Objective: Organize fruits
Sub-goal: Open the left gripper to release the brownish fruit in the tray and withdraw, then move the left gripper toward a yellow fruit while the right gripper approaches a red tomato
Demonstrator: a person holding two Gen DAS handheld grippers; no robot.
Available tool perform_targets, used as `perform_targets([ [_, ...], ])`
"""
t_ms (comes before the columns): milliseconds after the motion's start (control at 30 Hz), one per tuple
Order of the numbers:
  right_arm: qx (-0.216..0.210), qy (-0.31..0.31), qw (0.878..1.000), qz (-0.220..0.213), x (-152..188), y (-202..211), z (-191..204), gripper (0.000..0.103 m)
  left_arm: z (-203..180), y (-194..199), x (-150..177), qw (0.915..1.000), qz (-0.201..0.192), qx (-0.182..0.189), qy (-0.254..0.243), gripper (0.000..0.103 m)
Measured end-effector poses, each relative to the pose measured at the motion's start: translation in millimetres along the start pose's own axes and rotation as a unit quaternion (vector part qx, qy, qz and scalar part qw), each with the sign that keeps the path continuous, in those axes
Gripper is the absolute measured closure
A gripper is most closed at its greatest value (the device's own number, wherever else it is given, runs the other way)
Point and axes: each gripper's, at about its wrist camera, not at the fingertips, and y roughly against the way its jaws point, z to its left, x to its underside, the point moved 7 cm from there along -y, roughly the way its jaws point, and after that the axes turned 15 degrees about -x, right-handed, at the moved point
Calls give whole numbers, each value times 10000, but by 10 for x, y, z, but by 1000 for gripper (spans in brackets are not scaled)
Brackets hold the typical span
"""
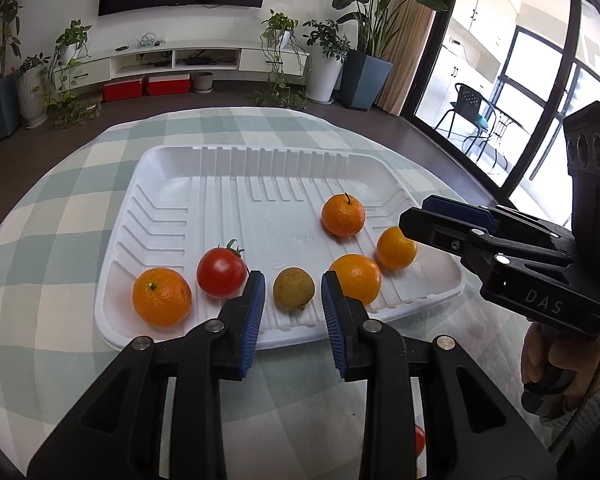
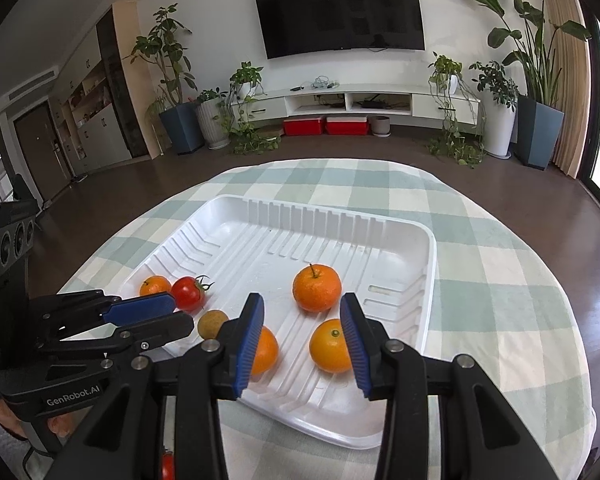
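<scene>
White foam tray (image 1: 172, 168) is sitting on the checked tablecloth (image 1: 52, 216), and pretty much all the fruit is lying inside it, bunched along the edge nearest you. Its long side is running left to right across your left camera.

Count: four oranges, one tomato (image 1: 221, 278), one small brownish-green fruit (image 1: 293, 289), one tray. Something red (image 1: 419, 440) is also peeking out on the cloth under the tongs, outside the tray. It's mostly hidden, so I can't tell what it is.

Your left tongs (image 1: 293, 280) are showing only a narrow gap and clamping nothing. Your right tongs (image 2: 302, 300) are standing a bit wider, also empty. Both are hovering over the near rim and pointing down into the tray.

The bit that matters: the brownish-green fruit is lying dead ahead of the left tongs, lined up with the gap, with the tomato just off the left pad and an orange (image 1: 356, 278) just off the right one. So the left hand looks nearer for it, though I'm guessing the gap needs widening first. From the right tongs, two oranges are sitting closest, one (image 2: 332, 346) showing beside the right pad, one (image 2: 265, 350) half hidden behind the left pad, and the stemmed one (image 2: 317, 287) is lying farther in.
</scene>
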Motion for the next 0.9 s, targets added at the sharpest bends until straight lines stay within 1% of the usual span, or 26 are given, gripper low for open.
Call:
perform_targets([
  [267,54,258,9996,-105,81,170,204,58,-19,150,116,10000,-30,19,-19,75],
  [500,14,341,9993,-129,297,335,400,56,-61,246,270,10000,-6,45,-62,75],
  [900,-121,298,9994,-99,551,437,562,55,-139,459,600,9998,86,141,-77,75],
])
